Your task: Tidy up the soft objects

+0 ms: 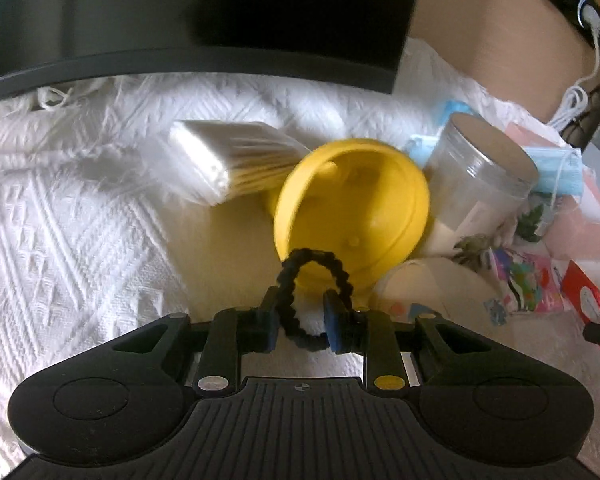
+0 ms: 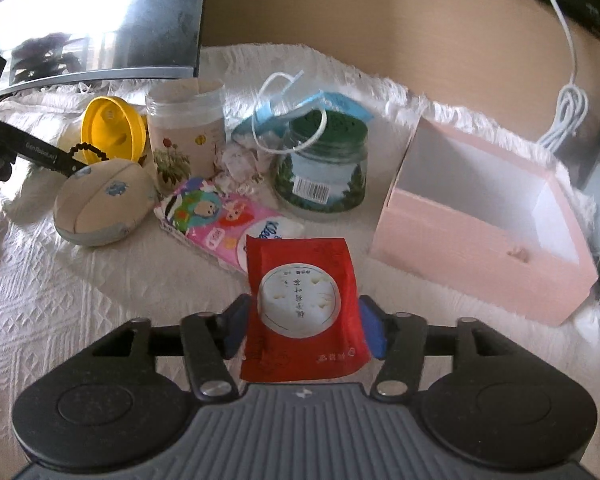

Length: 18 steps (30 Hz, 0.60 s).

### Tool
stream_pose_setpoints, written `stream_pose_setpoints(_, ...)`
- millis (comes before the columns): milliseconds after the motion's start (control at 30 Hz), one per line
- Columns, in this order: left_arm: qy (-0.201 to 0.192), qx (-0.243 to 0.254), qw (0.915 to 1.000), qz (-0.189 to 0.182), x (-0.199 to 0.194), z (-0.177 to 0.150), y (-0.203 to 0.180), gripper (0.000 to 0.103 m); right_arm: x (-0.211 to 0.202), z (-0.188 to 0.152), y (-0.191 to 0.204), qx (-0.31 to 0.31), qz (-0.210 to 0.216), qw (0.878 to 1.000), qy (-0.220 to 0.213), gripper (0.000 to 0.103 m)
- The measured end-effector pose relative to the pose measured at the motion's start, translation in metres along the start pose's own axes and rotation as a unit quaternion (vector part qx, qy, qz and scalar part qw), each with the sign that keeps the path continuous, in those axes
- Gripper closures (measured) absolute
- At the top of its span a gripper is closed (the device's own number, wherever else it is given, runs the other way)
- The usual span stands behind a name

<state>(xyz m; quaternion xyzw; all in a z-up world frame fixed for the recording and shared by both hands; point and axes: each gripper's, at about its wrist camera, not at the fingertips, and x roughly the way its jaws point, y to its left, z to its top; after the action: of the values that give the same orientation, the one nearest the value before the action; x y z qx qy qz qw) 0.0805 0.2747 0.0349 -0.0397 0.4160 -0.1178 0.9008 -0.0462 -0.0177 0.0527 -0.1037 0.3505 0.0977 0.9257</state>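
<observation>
The red sachet [image 2: 302,312] lies at lower centre of the right wrist view, between the blue pads of the right gripper [image 2: 303,326]. The jaws stand spread, wider than the sachet; a sliver of gap shows at the left pad, while contact at the right pad cannot be told. Judgement: the sachet is bracketed for a pick or has just been let go; the pink box [image 2: 484,240], open-topped at right of the frame, is the likely container for the soft items.

In the left wrist view, the left gripper [image 1: 300,318] has its pads drawn close, pinching a black beaded hair tie [image 1: 314,280] at lower centre; the loop stands up over the yellow lid [image 1: 352,216], which rests tilted on its edge against the clear jar [image 1: 480,184]. A narrow grip suits so thin a loop.

Outward, on the white woven cloth [image 2: 60,300]: a beige pouch [image 2: 104,204], a tissue pack [image 2: 216,216], a green-lidded jar [image 2: 324,168], blue face masks [image 2: 324,104] and a bundle of cotton swabs [image 1: 224,160].
</observation>
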Motion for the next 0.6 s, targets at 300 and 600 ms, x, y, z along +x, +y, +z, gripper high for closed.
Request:
stream_pose_setpoints(300,-0.025,-0.050,0.9984,0.006,-0.011,-0.018,0.003,0.092,0.023,0.004,-0.006,0.035,0.025,0.999,0.022,0.034)
stream_pose_setpoints(600,-0.082,-0.036,0.9959,0.012,-0.067,-0.033,-0.011,0.093,0.011,0.006,-0.015,0.028,0.034,0.999,0.018,0.083)
